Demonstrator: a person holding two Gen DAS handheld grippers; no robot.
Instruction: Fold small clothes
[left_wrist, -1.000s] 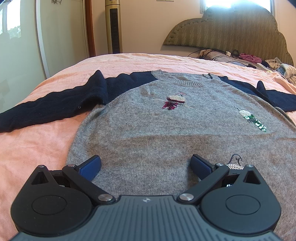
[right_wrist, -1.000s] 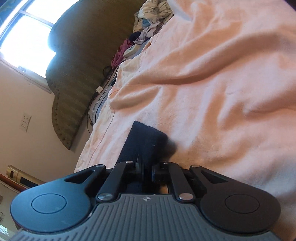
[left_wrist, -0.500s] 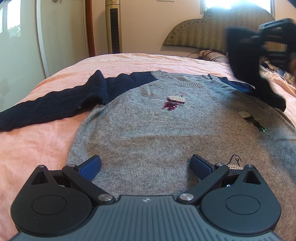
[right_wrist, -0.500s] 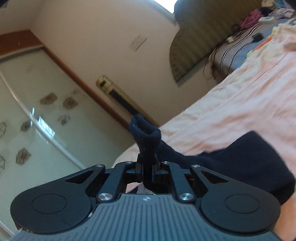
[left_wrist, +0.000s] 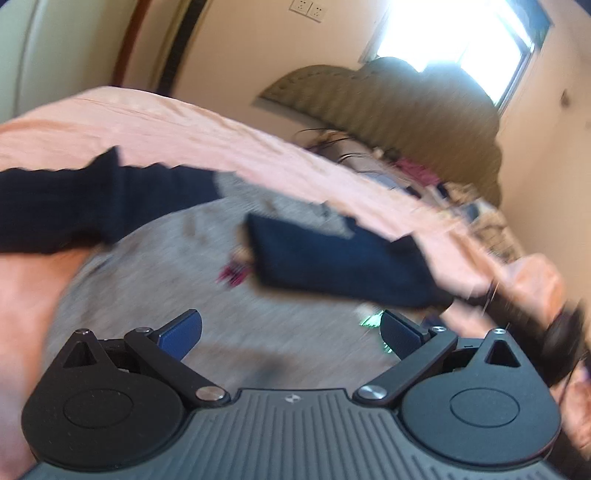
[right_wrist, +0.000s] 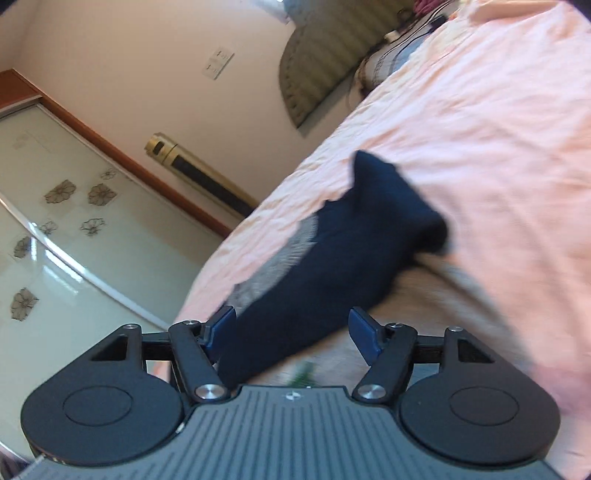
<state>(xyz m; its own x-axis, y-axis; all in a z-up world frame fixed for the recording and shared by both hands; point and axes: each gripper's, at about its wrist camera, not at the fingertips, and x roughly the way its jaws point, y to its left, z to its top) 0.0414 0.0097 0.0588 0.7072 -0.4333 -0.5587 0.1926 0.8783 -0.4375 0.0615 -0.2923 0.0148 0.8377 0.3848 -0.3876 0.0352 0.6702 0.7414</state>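
Jaws stand apart on both: the left gripper (left_wrist: 290, 330), tilted, hovers over the grey sweater (left_wrist: 155, 295) on the pink bed (left_wrist: 184, 125). The right gripper (right_wrist: 291, 332) is rolled sideways, the navy sleeve (right_wrist: 332, 273) lying loose between its fingers toward twelve o'clock

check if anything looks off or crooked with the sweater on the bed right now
One thing: the folded navy sleeve lies slanted across the grey sweater front, covering part of the embroidery, while the other sleeve is spread out on the pink bedspread. Both views are blurred. Nothing looks damaged.
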